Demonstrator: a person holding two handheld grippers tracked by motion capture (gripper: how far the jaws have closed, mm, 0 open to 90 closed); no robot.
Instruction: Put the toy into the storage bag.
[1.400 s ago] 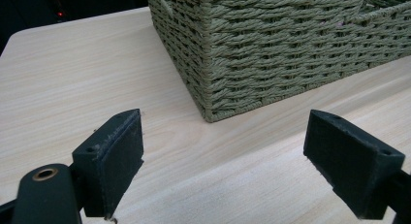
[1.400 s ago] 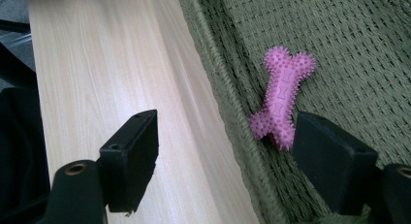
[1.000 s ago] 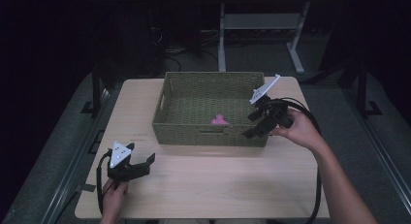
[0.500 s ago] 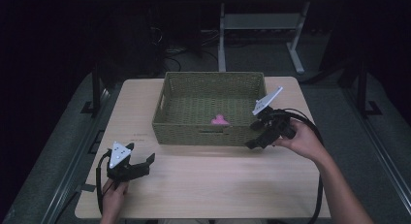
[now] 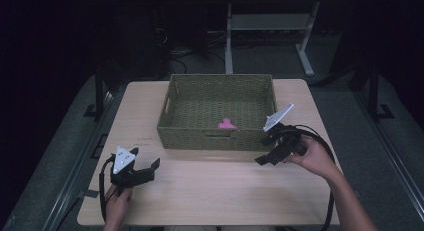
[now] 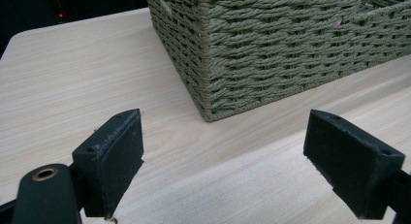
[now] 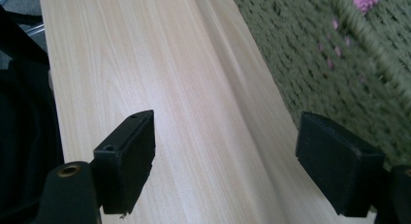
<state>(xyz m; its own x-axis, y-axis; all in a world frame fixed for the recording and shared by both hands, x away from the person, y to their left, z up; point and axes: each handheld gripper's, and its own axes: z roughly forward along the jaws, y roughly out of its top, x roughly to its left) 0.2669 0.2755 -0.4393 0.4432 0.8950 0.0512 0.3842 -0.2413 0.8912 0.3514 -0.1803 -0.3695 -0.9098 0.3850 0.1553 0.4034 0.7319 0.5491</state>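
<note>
Moved since before: right gripper (image 5: 264,160) of mine is coming down from beside the rim of the green woven rectangular basket (image 5: 215,139) to just above the pale wooden table (image 5: 210,191), off the basket's near right corner.
Right gripper's jaws: they are standing wide apart with nothing between them; in the right gripper view I am seeing bare tabletop between the pads and the basket's woven wall on one side.
Left gripper (image 5: 150,167): it is staying put, resting low over the table, off the basket's near left corner and well apart from it.
Left gripper's jaws: they are spread wide, holding nothing, and pointing toward the basket's corner (image 6: 208,107).
Small pink soft thing (image 5: 227,124): it is lying on the basket's floor, close to the near wall, right of the middle.
Basket's place: it is sitting on the table's far half.
</note>
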